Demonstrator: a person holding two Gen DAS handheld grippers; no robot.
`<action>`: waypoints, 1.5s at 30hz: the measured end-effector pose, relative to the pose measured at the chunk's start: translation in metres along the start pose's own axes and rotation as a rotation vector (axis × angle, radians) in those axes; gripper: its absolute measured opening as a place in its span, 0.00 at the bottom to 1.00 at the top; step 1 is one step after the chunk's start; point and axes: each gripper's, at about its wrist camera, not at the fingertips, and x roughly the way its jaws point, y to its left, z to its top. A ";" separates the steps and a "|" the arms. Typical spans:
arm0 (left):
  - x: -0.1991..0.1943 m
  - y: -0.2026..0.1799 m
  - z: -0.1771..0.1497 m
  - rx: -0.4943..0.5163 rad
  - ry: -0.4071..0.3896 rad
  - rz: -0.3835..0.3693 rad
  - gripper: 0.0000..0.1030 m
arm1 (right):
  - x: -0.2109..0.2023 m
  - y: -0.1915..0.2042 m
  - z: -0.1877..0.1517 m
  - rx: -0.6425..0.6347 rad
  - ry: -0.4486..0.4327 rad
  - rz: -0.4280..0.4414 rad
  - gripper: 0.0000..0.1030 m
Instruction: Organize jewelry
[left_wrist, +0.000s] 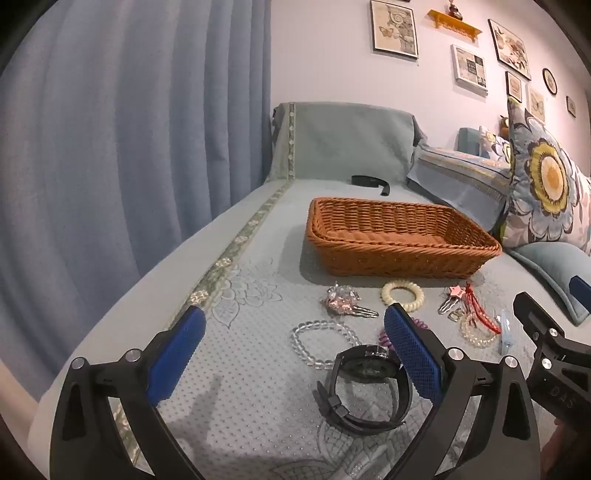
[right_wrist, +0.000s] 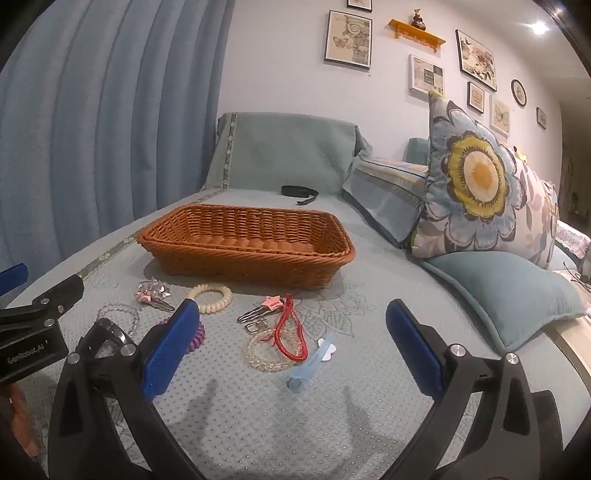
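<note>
Left wrist view: the left gripper (left_wrist: 295, 332) hangs with its blue-padded jaws spread wide over a pale blue quilted sofa cover (left_wrist: 236, 413), gripping nothing. A black wristwatch (left_wrist: 365, 387) lies between the pads, toward 5 o'clock, with a clear beaded bracelet (left_wrist: 321, 341) just beyond it. At 12 o'clock sits a brown woven wicker basket (left_wrist: 399, 240); a cream beaded bracelet (left_wrist: 402, 295) and a pink crystal hair clip (left_wrist: 343, 302) lie just in front of it.

Right wrist view: the right gripper (right_wrist: 291, 332) is likewise spread wide and holds nothing. Between its pads lie a red cord bracelet (right_wrist: 290, 332), a pale translucent bead bracelet (right_wrist: 266, 356) and a light blue plastic clip (right_wrist: 310, 363). A purple spiral hair tie (right_wrist: 195, 338) touches the pad at 9 o'clock. A floral cushion (right_wrist: 480, 181) stands at 2 o'clock.
</note>
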 end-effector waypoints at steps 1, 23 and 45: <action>0.000 -0.001 0.000 0.001 -0.002 0.003 0.92 | 0.000 -0.001 0.000 0.000 -0.001 0.000 0.93; 0.001 -0.004 -0.002 0.009 -0.011 0.013 0.92 | -0.001 0.001 0.000 0.005 -0.008 0.013 0.93; -0.002 -0.006 -0.003 0.010 -0.010 0.014 0.92 | -0.002 0.002 0.000 0.001 -0.008 0.015 0.93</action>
